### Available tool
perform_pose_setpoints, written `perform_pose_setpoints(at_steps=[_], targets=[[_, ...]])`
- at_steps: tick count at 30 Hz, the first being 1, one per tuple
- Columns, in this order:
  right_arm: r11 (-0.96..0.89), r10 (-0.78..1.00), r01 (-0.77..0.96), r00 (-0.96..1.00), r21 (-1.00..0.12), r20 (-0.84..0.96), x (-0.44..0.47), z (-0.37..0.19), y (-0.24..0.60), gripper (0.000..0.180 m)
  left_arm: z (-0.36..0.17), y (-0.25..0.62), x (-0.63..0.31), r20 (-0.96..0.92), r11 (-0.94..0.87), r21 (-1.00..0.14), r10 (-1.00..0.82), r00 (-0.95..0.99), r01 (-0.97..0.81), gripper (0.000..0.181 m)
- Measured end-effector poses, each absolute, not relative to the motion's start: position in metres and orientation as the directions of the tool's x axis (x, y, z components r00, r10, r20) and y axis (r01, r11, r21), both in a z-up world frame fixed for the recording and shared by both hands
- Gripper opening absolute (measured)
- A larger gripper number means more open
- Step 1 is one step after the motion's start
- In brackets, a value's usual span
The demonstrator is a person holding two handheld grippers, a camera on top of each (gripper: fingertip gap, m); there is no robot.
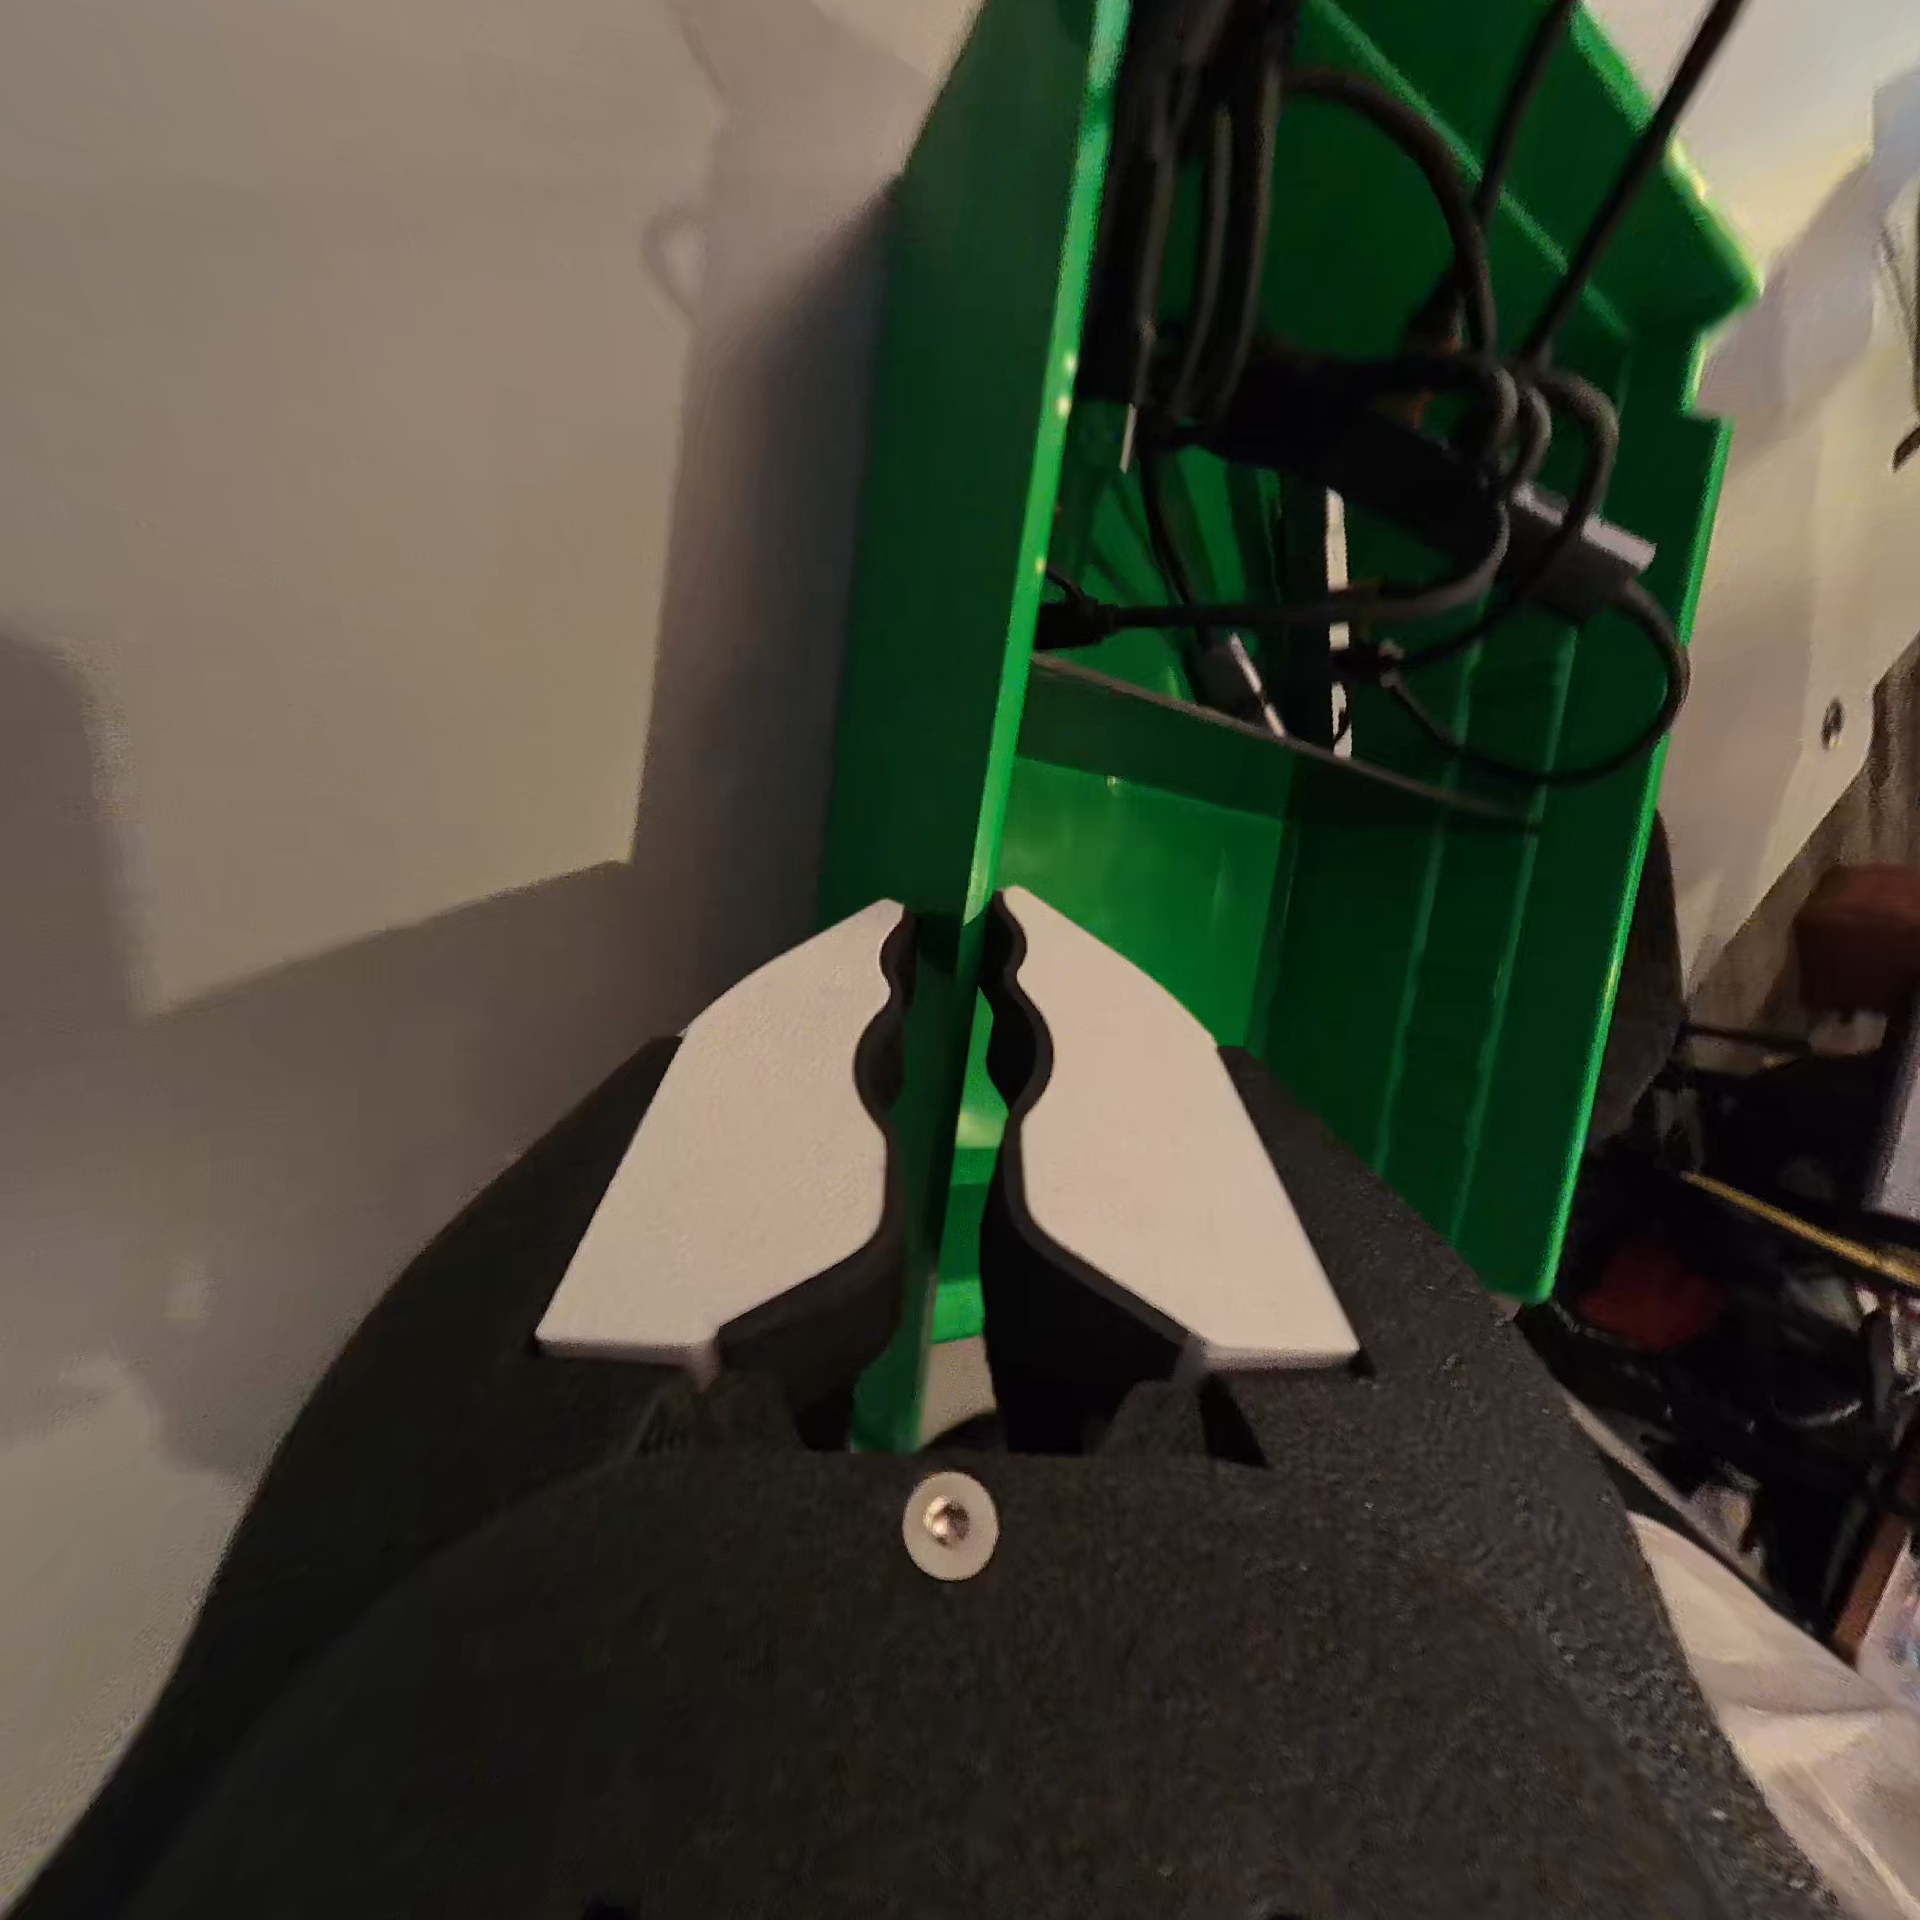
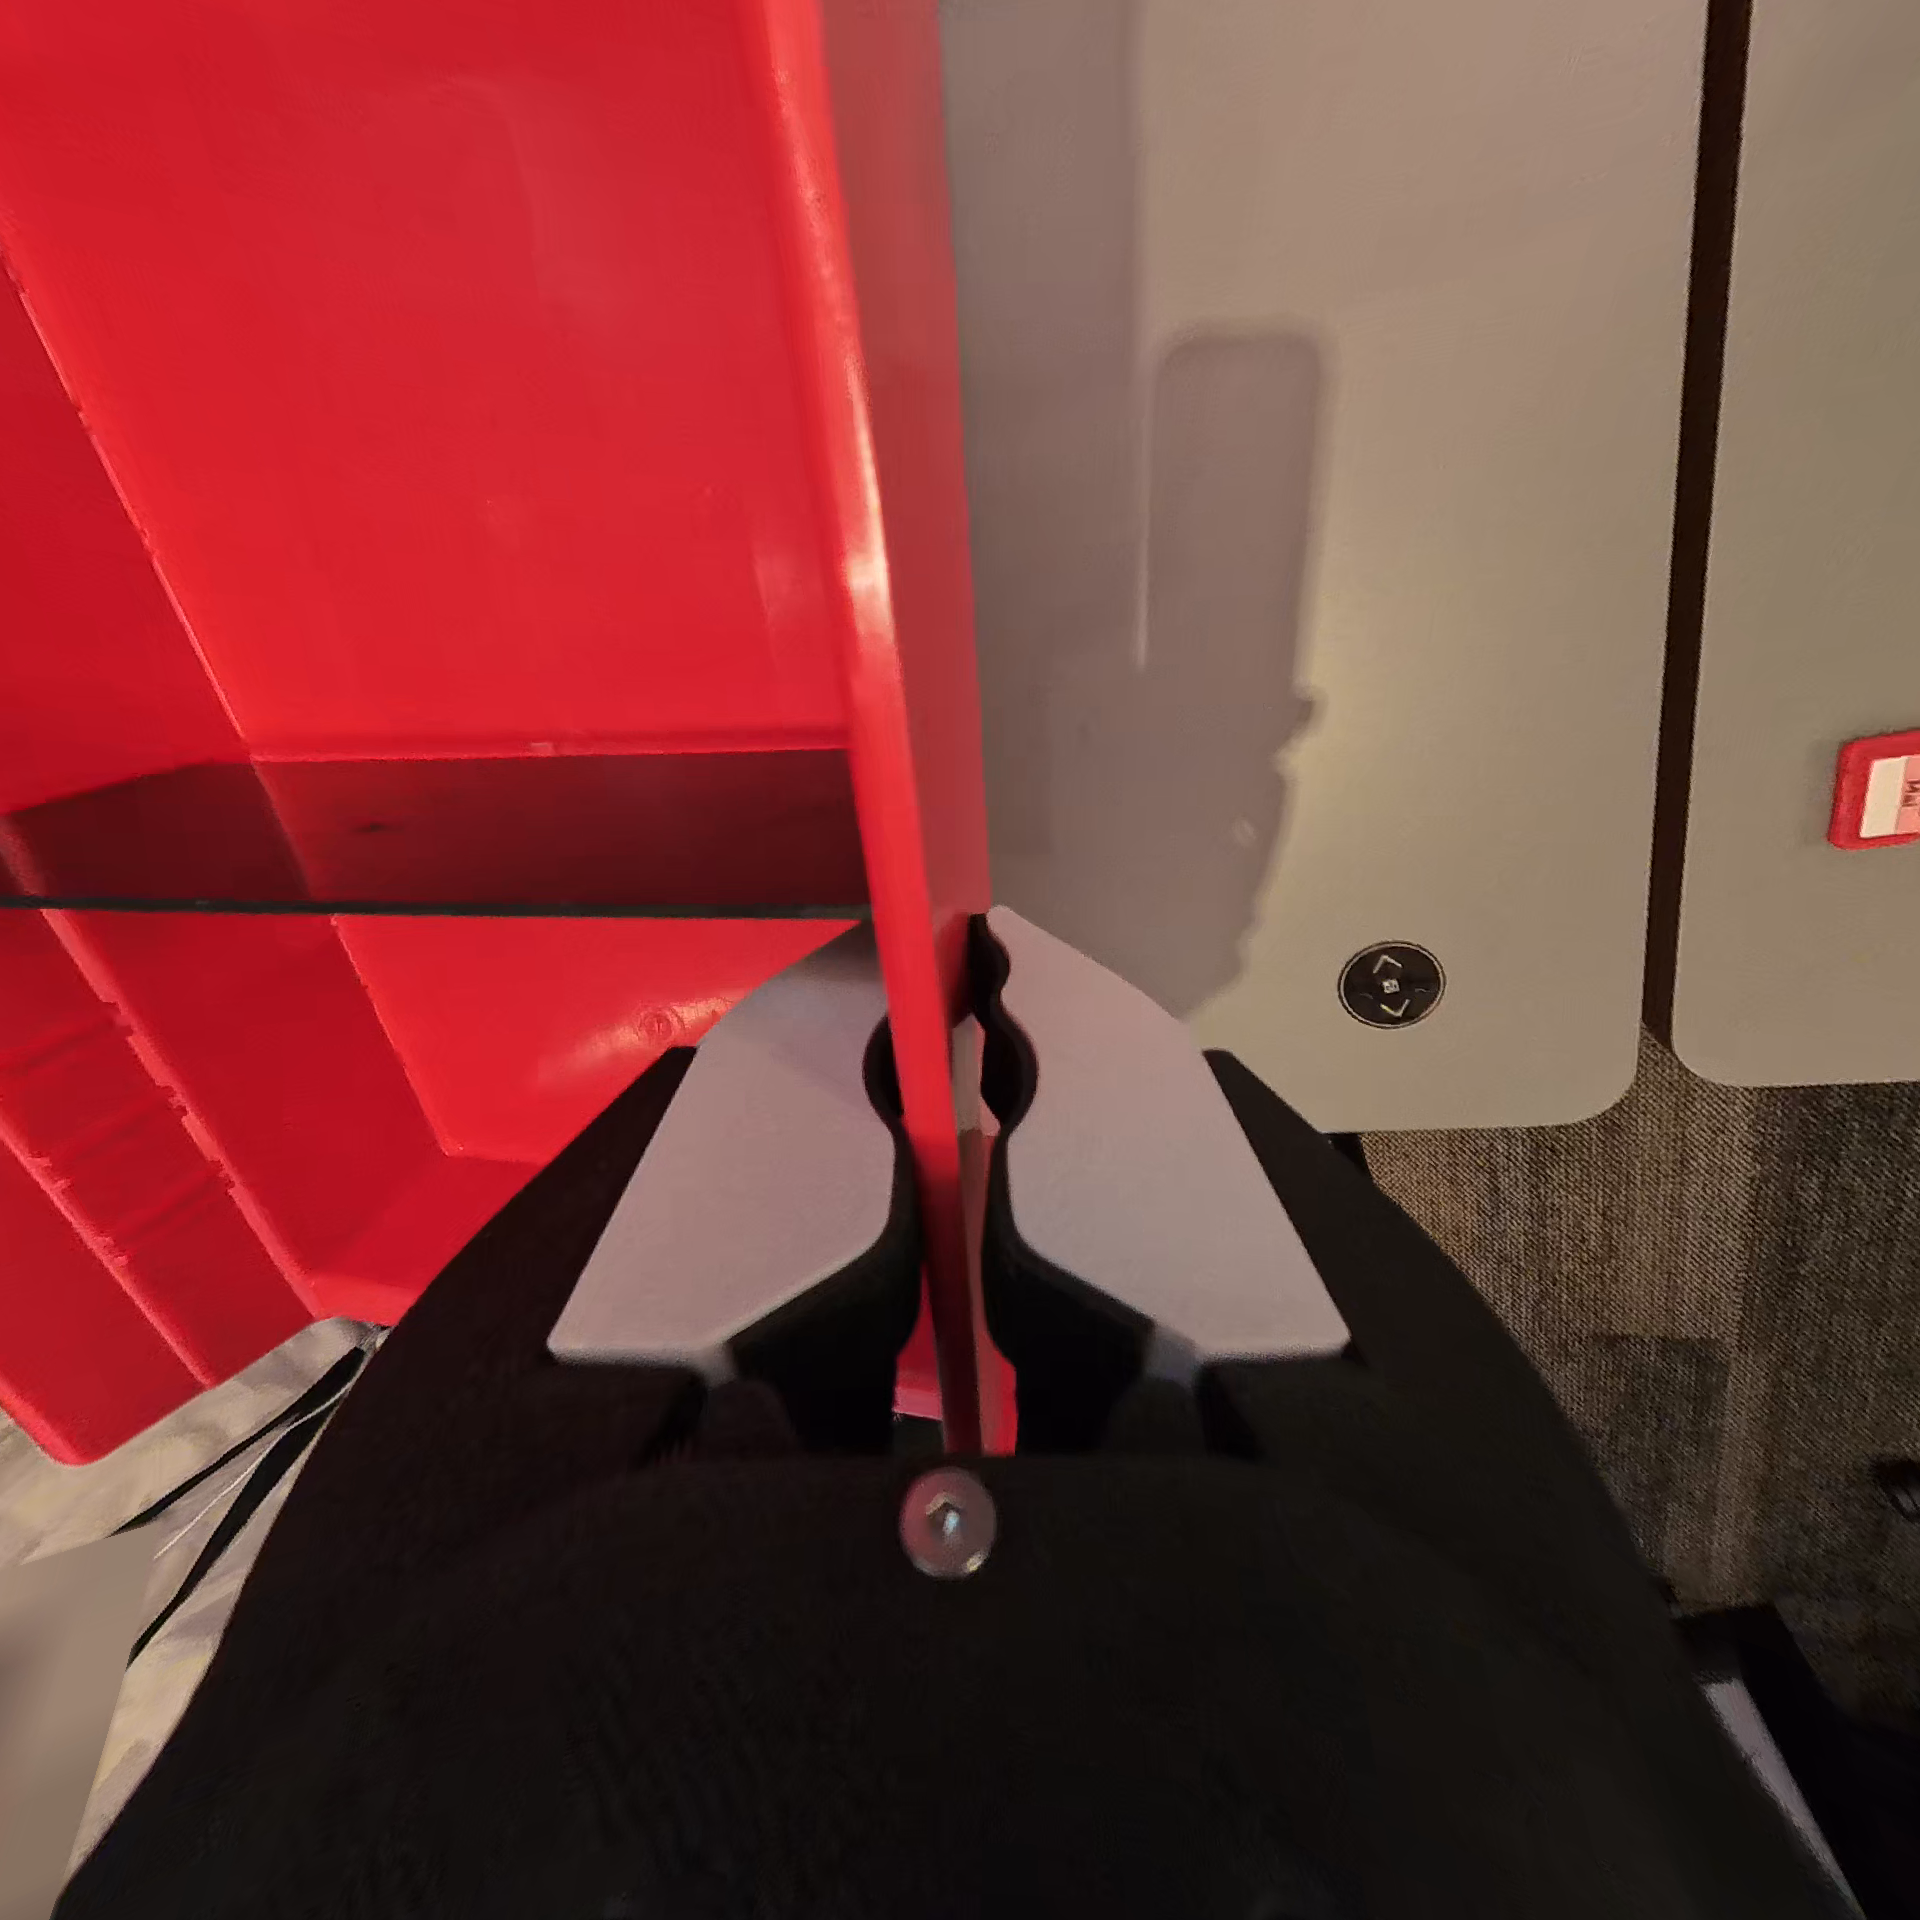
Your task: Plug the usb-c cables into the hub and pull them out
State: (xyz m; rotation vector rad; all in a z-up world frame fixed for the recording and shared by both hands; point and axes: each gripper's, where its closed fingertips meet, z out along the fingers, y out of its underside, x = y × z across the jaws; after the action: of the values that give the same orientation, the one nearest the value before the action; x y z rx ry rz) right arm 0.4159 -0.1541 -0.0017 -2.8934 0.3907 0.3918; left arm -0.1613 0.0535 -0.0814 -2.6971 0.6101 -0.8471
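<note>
My left gripper (image 1: pixel 951 935) is shut on the side wall of a green plastic bin (image 1: pixel 945 582) and holds it off the table, tilted. Inside the bin lies a tangle of black cables (image 1: pixel 1475 416) with a grey hub (image 1: pixel 1584 551) among them. My right gripper (image 2: pixel 951 935) is shut on the side wall of a red plastic bin (image 2: pixel 904 623). The red bin's inside (image 2: pixel 468 416) shows nothing in it, with a dark divider (image 2: pixel 520 831) across it.
A white tabletop (image 1: pixel 312 520) lies under the green bin; it also shows in the right wrist view (image 2: pixel 1403 520), with a black round button (image 2: pixel 1390 984) and a gap to a second panel. A red sticker (image 2: pixel 1875 790) sits at right. Grey carpet (image 2: pixel 1610 1299) and clutter (image 1: pixel 1766 1351) lie beyond the table edge. Spacing between my two grippers at the tips: around 65 cm.
</note>
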Motion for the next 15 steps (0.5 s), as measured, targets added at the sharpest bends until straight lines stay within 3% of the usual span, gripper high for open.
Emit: perform_pose_setpoints(at_steps=[11,15], targets=[[-0.942,-0.212,-0.277,0.929,-0.189,-0.304,0.384,-0.037,-0.108,0.008,-0.079,0.035,-0.351,0.575,-0.931,-0.32,-0.041,0.817,0.178,0.015],[-0.95,-0.167,-0.239,0.932,-0.2,-0.322,0.35,-0.059,-0.071,0.008,-0.078,0.025,-0.38,0.575,-0.912,-0.314,0.039,0.817,0.265,0.014]])
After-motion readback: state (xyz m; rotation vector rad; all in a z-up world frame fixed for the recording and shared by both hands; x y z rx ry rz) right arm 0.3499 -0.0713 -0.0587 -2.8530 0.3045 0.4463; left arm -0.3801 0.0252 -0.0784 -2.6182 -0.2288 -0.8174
